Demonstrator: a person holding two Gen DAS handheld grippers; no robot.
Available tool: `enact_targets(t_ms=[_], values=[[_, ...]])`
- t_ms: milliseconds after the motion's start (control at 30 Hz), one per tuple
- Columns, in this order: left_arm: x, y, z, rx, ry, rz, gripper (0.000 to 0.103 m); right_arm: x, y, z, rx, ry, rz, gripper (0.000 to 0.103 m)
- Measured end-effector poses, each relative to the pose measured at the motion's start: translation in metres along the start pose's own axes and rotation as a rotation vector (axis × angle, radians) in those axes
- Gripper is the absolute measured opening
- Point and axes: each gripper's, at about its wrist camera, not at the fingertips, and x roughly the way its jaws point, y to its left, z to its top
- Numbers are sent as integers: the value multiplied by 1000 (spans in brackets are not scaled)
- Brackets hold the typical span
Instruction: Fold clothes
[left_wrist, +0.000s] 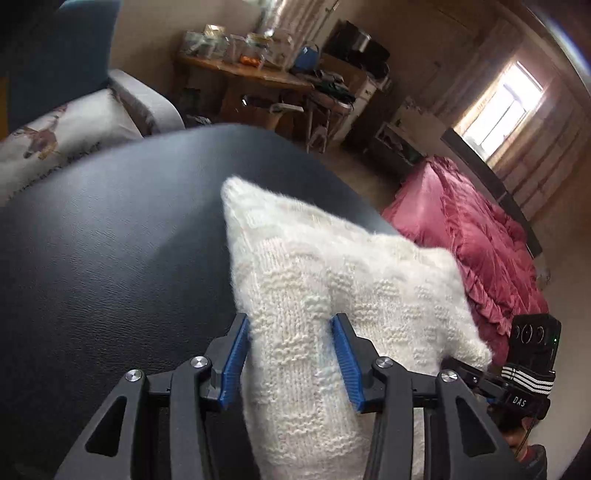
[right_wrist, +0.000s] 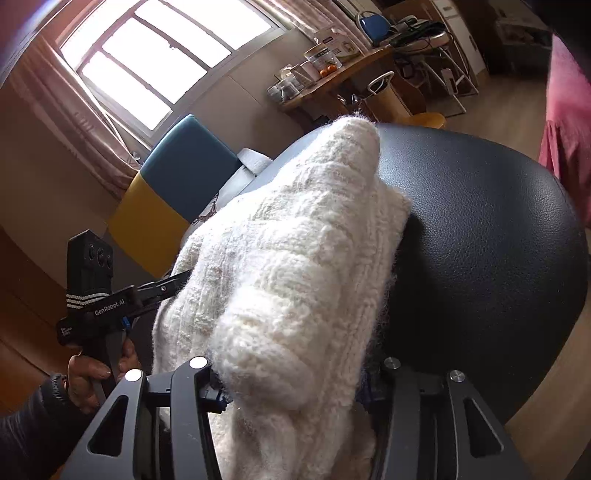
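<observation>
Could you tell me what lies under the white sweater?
The sweater rests on a black leather-like surface, bare on both sides of it. Whatever sits directly beneath the knit is covered, so I cannot tell whether anything else lies there.

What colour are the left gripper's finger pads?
Blue pads, clearest in the left wrist view.

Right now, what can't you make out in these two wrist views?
- Right gripper fingers: right wrist view, buried under the white knit sweater; grip unclear.
- Sweater's near end: both views, cut off by the bottom edge.
- Left gripper pad contact: left wrist view, fuzzy knit hides it.
- Black table under the sweater: covered.
</observation>
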Motion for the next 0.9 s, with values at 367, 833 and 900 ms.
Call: enact_targets(t_ms=[367,833,900], values=[[-52,-26,-44,61,-65,-2,43,-57,39,1,-154,-134,-115,63],[-3,-49,-86,116,111,76,43,-12,67,-25,-456,105,-250,61],[-2,-50,-89,127,92,88,43,-2,45,-36,-416,132,-263,60]])
